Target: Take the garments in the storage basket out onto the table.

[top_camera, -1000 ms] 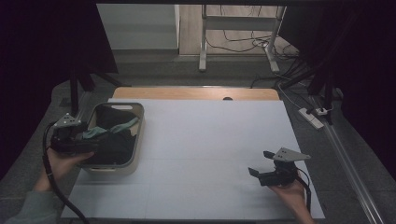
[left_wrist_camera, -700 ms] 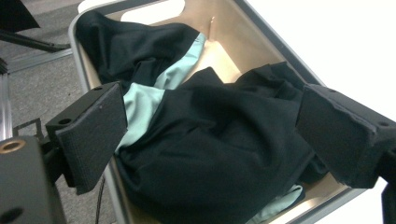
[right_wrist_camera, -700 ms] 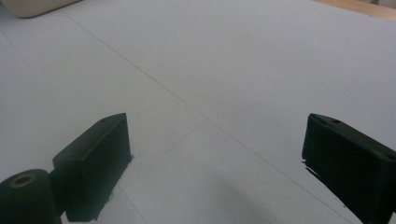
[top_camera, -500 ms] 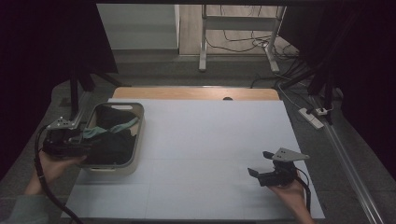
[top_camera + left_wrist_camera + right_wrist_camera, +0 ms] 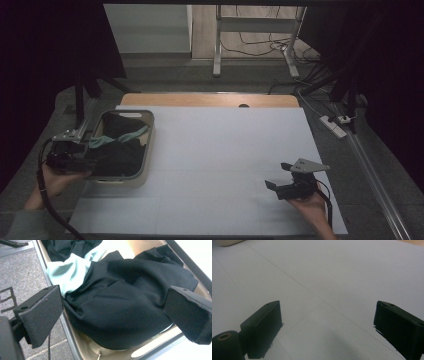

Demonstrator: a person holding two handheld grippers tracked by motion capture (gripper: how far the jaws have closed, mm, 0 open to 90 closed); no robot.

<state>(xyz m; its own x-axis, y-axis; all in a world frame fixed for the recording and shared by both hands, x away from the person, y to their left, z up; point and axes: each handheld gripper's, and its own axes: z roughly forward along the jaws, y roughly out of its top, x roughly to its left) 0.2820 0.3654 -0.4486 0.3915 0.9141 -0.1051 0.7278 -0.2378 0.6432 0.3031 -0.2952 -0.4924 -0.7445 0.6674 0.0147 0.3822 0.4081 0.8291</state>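
Left gripper [image 5: 82, 161], at the frame's lower left, has just been spreading its jaws; they straddle the crumpled black cloth [image 5: 120, 305] in the beige plastic tub [image 5: 145, 167] without pinching. Reaching stage, probably; next, lower and clamp.

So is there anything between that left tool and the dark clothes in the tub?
Nothing visible. The left tool, jaws open and just widening, faces the black garment directly across the rim of the tub; a pale green cloth lies beside it, not in front.
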